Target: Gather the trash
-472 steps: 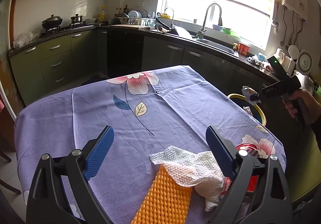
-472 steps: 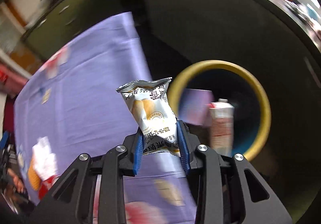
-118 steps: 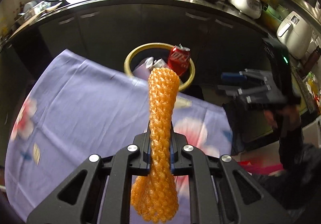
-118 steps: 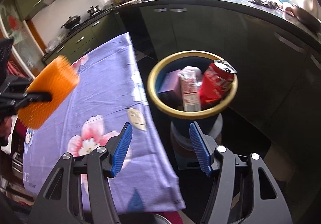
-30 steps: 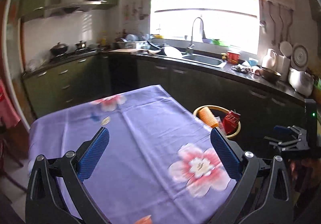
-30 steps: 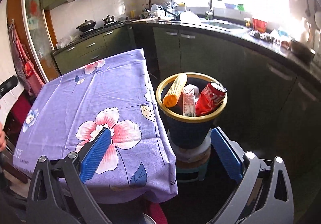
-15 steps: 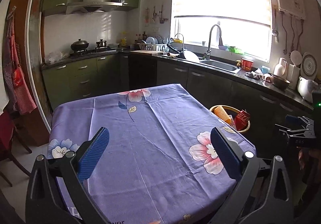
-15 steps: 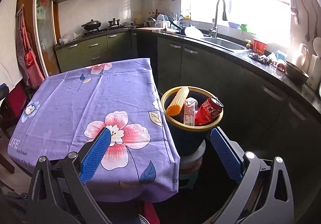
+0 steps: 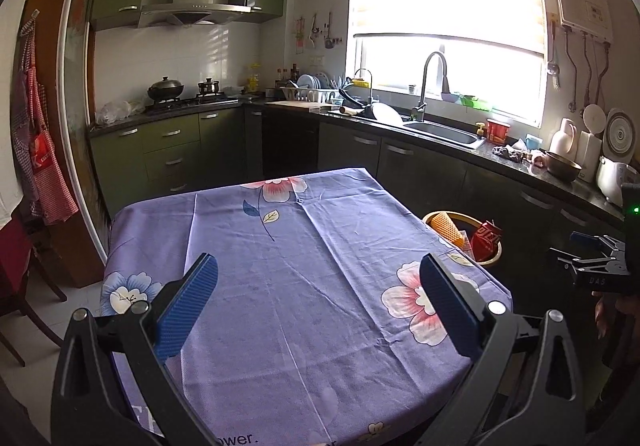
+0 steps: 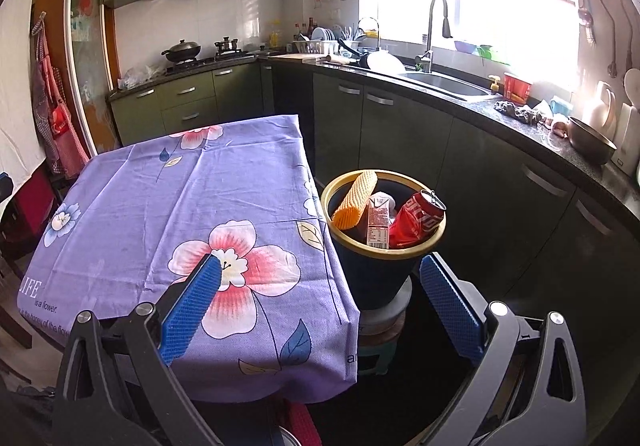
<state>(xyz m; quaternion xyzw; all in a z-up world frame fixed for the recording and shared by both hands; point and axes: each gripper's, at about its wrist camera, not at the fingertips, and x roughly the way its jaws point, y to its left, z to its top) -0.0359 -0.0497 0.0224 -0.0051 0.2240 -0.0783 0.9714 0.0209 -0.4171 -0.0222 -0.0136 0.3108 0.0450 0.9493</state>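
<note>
A dark bin with a yellow rim (image 10: 430,239) (image 9: 495,256) stands on a stool beside the table's right edge. Inside it lean an orange foam net sleeve (image 10: 354,201) (image 9: 448,227), a small drink carton (image 10: 378,220) and a crushed red can (image 10: 416,221) (image 9: 486,240). My left gripper (image 9: 318,300) hangs open above the near end of the purple flowered tablecloth (image 9: 288,278), nothing between its fingers. My right gripper (image 10: 320,304) is open and empty too, held back from the bin over the table's corner. In the left wrist view the right gripper (image 9: 592,258) shows at the far right.
Dark-fronted kitchen cabinets and a black counter (image 10: 500,114) with a sink (image 10: 444,86) run behind the bin. A stove with pots (image 9: 180,96) stands at the back left. A wooden chair (image 9: 24,286) and a hanging apron (image 9: 44,150) are left of the table.
Both grippers have drawn back and up from the table and bin, widening the view. Earlier the left gripper let go of the orange sleeve into the bin.
</note>
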